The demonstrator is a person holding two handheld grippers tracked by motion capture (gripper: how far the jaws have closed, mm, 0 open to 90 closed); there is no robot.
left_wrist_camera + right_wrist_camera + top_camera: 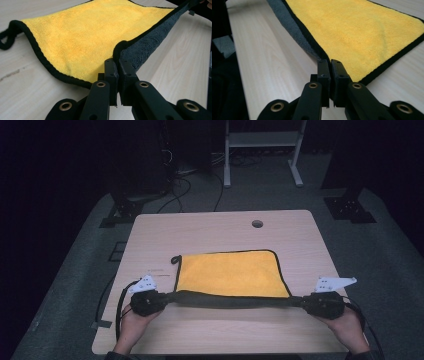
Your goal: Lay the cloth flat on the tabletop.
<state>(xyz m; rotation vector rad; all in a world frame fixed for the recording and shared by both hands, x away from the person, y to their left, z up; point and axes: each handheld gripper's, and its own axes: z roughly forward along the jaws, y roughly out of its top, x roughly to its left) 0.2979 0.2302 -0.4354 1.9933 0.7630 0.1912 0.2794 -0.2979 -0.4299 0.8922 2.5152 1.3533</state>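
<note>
A yellow cloth (230,272) with black edging and a grey underside lies on the wooden table (220,232). Its near edge is lifted off the table and stretched between both grippers, grey side (235,300) facing me. My left gripper (167,298) is shut on the cloth's near left corner (120,48). My right gripper (298,301) is shut on the near right corner (323,56). The yellow face (82,37) slopes down to the table behind the raised edge, and the same face (352,30) spreads out in the right gripper view. A black hanging loop (175,259) sits at the far left corner.
A round cable hole (257,223) is in the table near its far edge. Bare wood (220,332) lies between the cloth and the table's near edge. Beyond the table stand a white frame (262,150) and cables on a grey floor.
</note>
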